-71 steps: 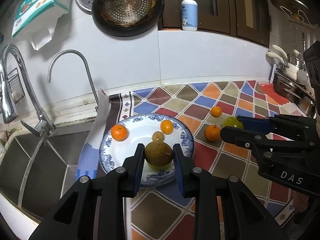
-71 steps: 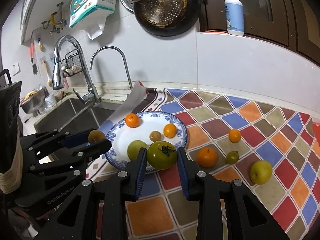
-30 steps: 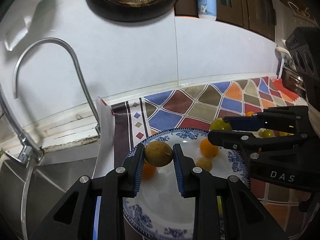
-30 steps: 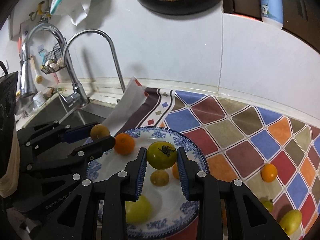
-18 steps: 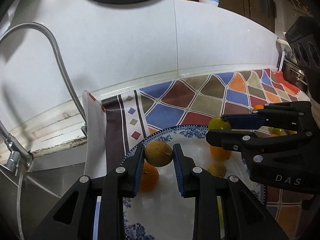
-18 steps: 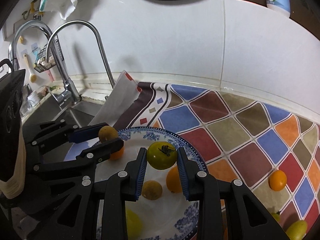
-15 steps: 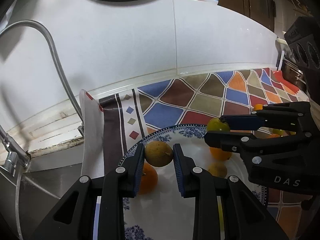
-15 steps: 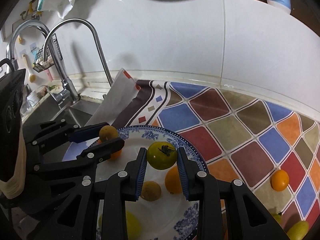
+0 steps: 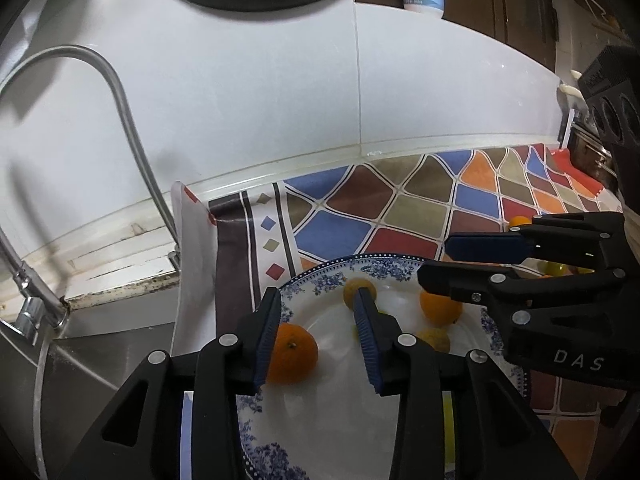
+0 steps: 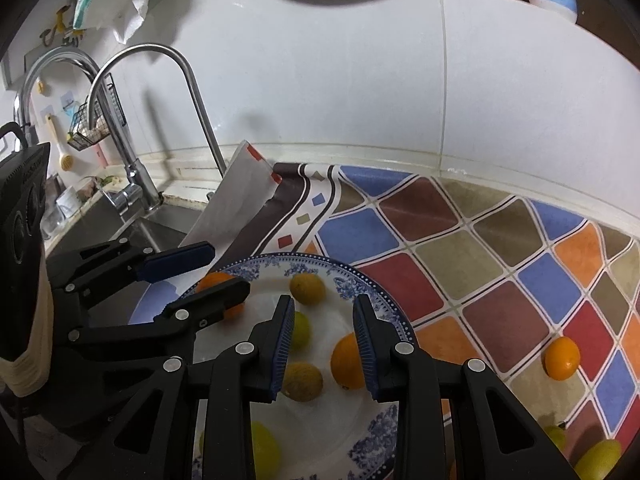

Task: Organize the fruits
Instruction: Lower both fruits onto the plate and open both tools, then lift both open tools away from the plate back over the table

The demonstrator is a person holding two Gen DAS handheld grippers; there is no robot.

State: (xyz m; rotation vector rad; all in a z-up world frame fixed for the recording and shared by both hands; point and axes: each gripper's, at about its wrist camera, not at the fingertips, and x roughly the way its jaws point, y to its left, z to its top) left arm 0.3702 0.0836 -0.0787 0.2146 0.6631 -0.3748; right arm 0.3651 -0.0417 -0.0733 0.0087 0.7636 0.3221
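Note:
A blue-and-white plate (image 9: 320,280) (image 10: 384,308) lies on the patterned mat and holds several fruits. My left gripper (image 9: 316,332) is open and empty above the plate, between an orange (image 9: 292,348) and a brown fruit (image 9: 352,286) that lies at the plate's far edge (image 10: 307,288). My right gripper (image 10: 322,344) is open and empty above the plate. A green tomato (image 10: 301,330) lies by its left finger and an orange (image 10: 346,360) by its right finger. A small brown fruit (image 10: 302,380) lies below.
A sink with curved faucets (image 10: 180,92) is to the left. A small orange (image 10: 562,358) and yellow-green fruits (image 10: 596,460) lie on the mat (image 10: 480,280) to the right. A white tiled wall (image 9: 360,100) stands behind. A folded white sheet (image 10: 236,200) leans at the mat's edge.
Both grippers have opened. The brown fruit has left the left gripper and the green tomato has left the right one. Both fruits now lie on the plate.

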